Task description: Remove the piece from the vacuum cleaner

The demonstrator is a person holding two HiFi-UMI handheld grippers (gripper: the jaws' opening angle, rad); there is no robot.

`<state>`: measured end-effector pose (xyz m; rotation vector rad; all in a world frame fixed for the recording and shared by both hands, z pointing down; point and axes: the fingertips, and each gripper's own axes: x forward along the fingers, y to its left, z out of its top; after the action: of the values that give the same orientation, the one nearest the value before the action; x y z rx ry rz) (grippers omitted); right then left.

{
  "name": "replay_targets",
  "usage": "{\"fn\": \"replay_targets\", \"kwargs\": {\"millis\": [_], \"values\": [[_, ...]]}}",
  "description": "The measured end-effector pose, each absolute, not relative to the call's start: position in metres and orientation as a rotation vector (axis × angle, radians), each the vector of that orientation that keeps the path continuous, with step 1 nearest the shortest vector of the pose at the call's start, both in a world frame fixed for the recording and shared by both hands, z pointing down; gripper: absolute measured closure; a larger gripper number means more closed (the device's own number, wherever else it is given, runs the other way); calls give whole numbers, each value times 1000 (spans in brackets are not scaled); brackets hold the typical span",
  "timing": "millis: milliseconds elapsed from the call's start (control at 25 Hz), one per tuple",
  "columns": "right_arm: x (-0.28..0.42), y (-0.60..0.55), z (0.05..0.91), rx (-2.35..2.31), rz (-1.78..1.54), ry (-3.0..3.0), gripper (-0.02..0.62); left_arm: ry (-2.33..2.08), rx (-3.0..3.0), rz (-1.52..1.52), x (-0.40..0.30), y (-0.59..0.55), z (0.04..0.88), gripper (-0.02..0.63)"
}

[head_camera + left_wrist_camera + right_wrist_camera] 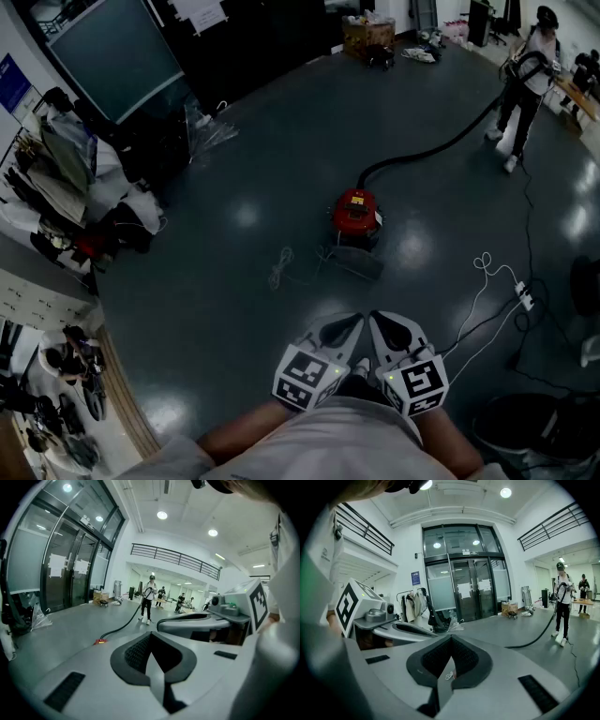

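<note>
The red vacuum cleaner (pixel 357 214) stands on the dark floor some way ahead of me, with a flat grey piece (pixel 353 263) lying at its near side. Its black hose (pixel 431 150) runs off to a person (pixel 527 70) at the far right who holds the other end. My left gripper (pixel 351 322) and right gripper (pixel 379 320) are side by side close to my body, both shut with nothing between the jaws. From the left gripper view the vacuum cleaner (pixel 100 641) is a small red shape far off. The hose (pixel 534 640) crosses the floor in the right gripper view.
A loose cable (pixel 280 268) lies left of the vacuum. A white power strip (pixel 525 298) with cords sits at the right, and dark round bins (pixel 525 427) at the bottom right. A clothes rack (pixel 56 183) lines the left wall, with glass doors (pixel 468 595) behind it.
</note>
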<state>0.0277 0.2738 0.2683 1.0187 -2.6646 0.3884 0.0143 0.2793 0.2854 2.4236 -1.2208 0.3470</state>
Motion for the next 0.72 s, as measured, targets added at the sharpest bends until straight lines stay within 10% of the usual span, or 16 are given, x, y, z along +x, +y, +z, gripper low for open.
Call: {"fn": "replay_targets", "kwargs": {"millis": [720], "values": [[54,264,280,960,480,-2697,578,-1222,2408,366,39,267,300,600]]}}
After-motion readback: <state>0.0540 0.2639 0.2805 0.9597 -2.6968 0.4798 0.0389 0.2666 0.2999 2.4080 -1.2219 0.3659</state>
